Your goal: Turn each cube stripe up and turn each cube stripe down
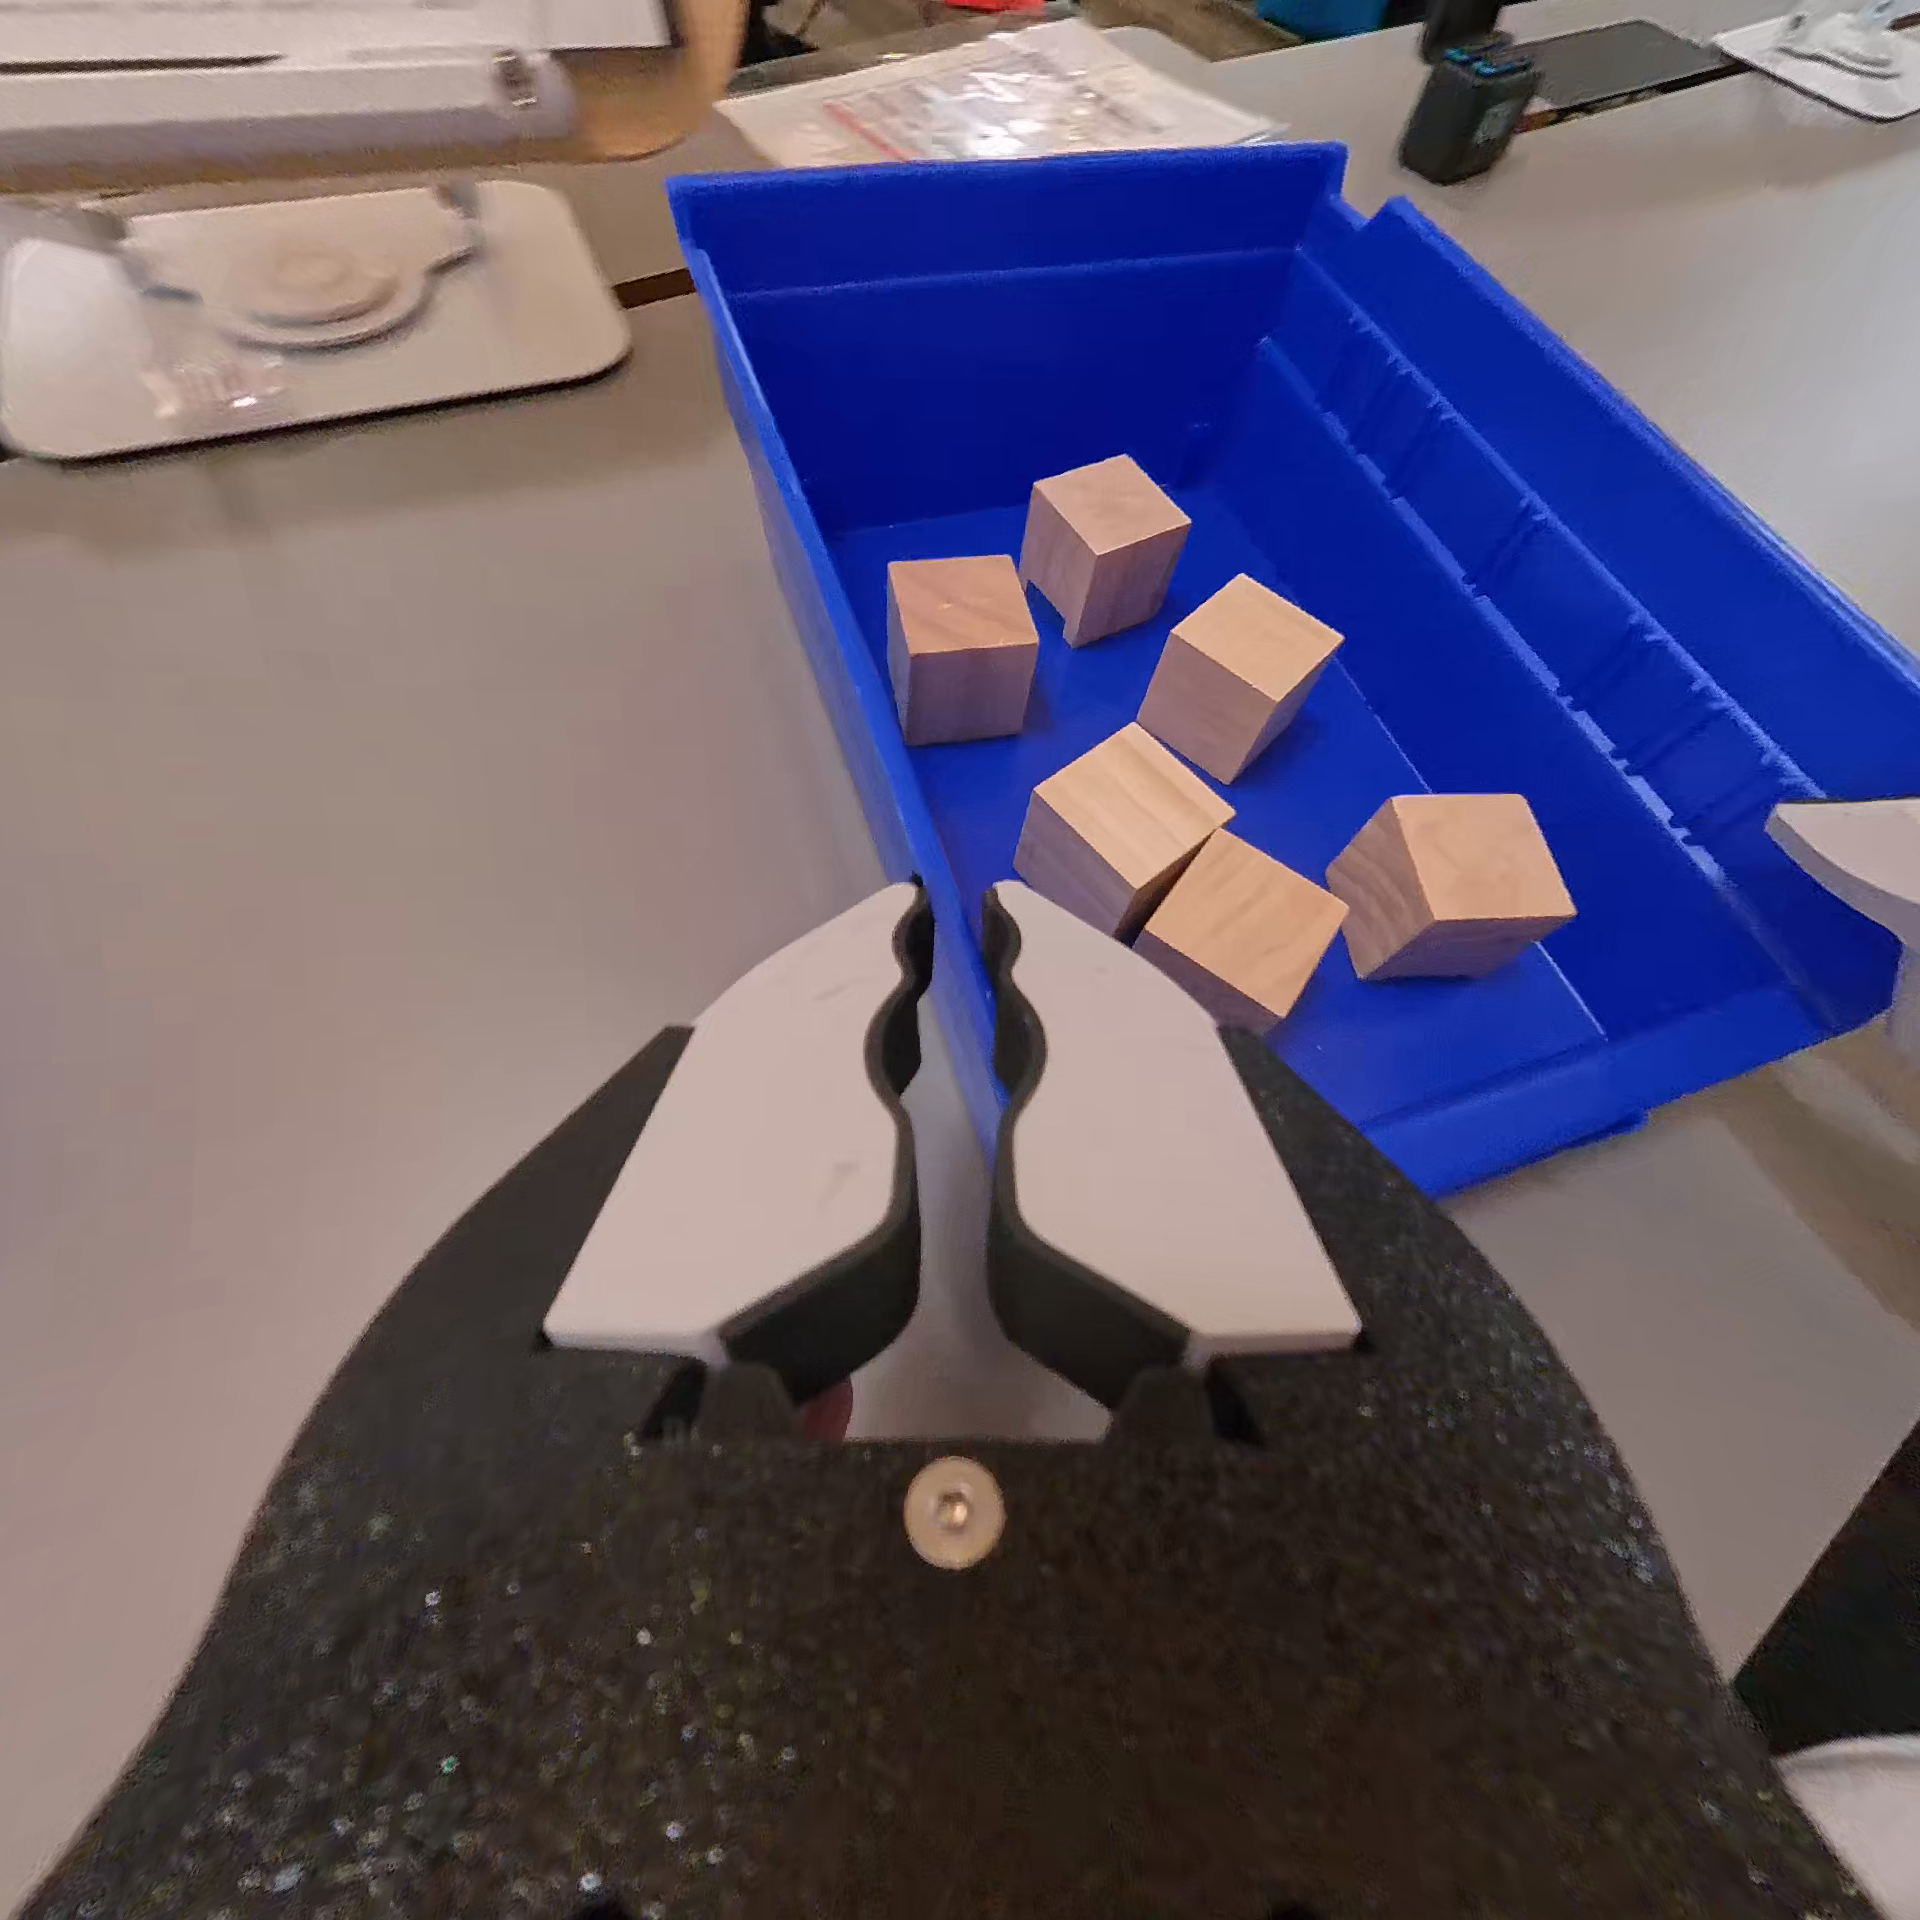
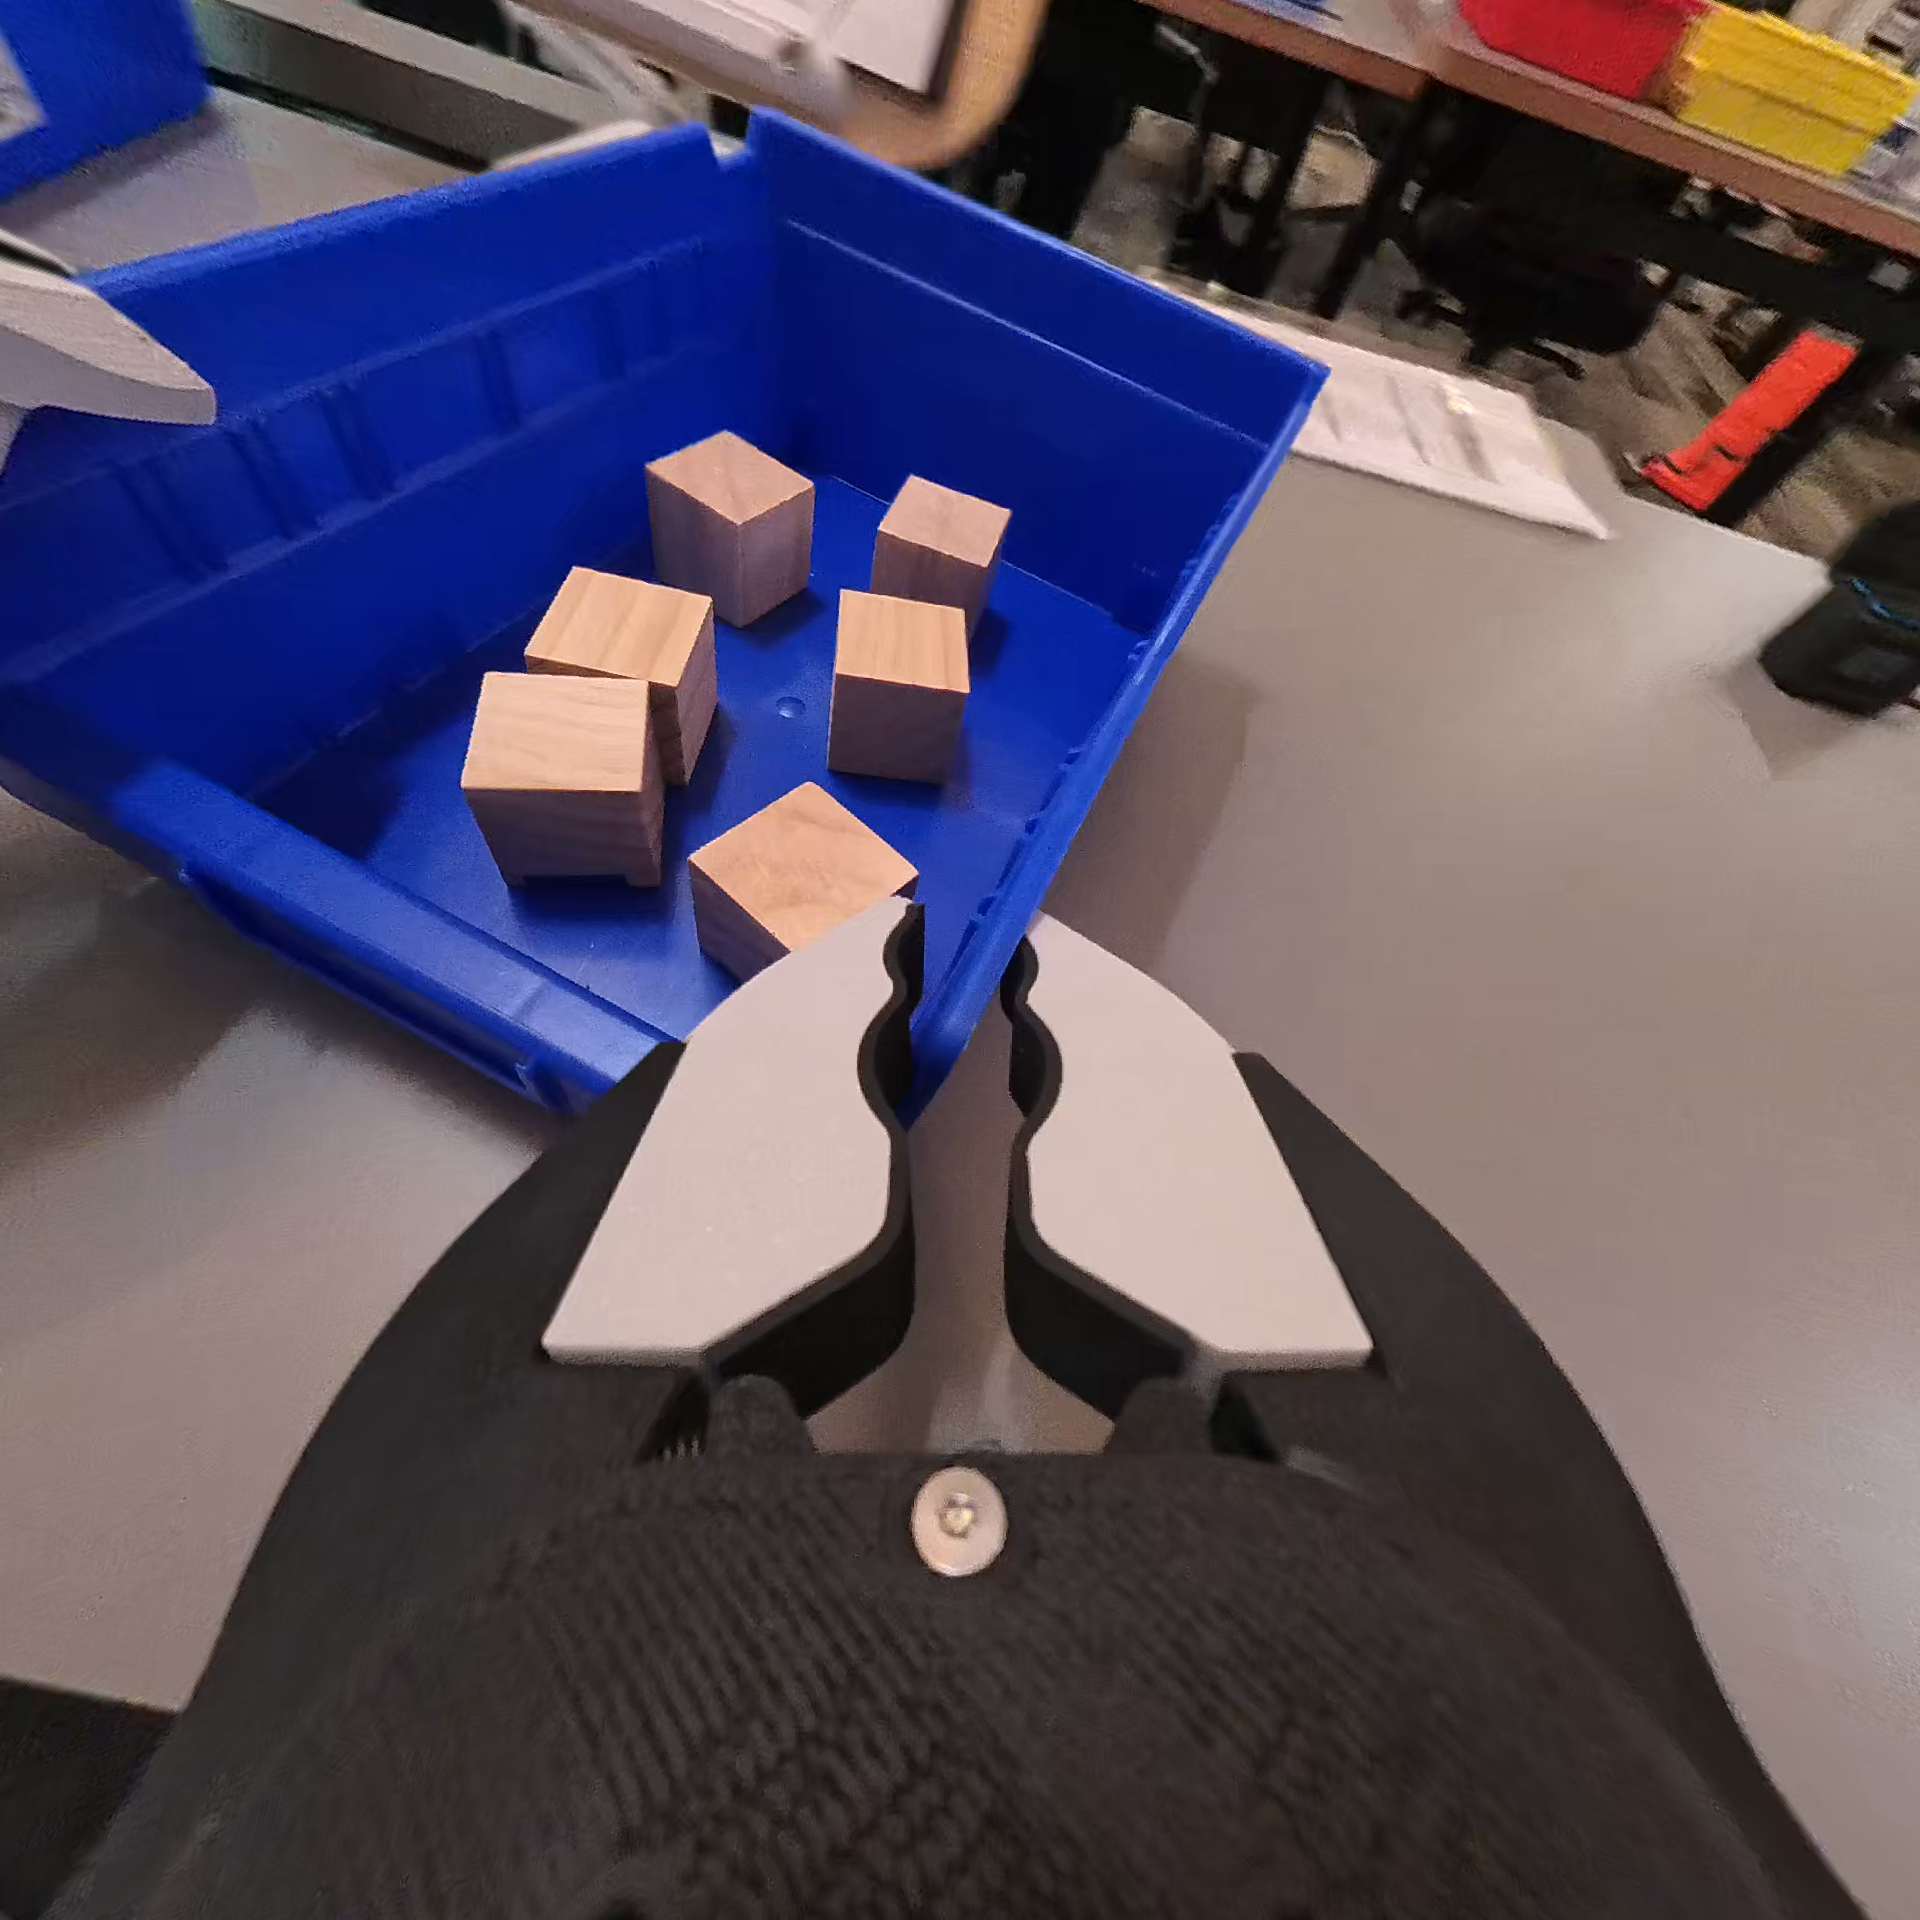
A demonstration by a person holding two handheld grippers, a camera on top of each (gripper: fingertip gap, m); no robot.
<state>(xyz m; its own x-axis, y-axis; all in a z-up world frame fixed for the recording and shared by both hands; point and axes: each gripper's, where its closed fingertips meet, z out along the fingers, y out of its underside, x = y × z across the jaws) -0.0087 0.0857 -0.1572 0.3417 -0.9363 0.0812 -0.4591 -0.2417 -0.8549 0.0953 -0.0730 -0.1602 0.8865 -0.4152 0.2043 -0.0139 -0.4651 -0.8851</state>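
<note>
- Blue plastic bin (image 1: 1507,582) sits on the grey worktop (image 1: 416,831), filling the upper right of the left wrist view and the upper left of the right wrist view.
- Six wooden cubes (image 2: 899,681) lie loose on the bin floor, none held; no stripe shows on any visible face.
- Two cubes at centre of the left wrist view touch each other: one (image 1: 1117,821) is tilted against its neighbour (image 1: 1236,920).
- Another cube (image 1: 1449,883) lies alone toward the lower right of the bin, apart from the pair.
- Left gripper (image 1: 956,914) hovers over the bin's near side wall, its fingers (image 1: 790,1101) parted by a narrow gap and grasping nothing (one tip outside the wall, one over the inside).
- Right gripper (image 2: 961,935) hangs over the opposite wall, fingers (image 2: 1143,1143) likewise slightly apart and empty; the nearest cube (image 2: 795,873) is just beside its left tip.
- White stand base (image 1: 312,312) rests at the upper left of the left wrist view; a small black device (image 1: 1465,114) stands at the upper right.
</note>
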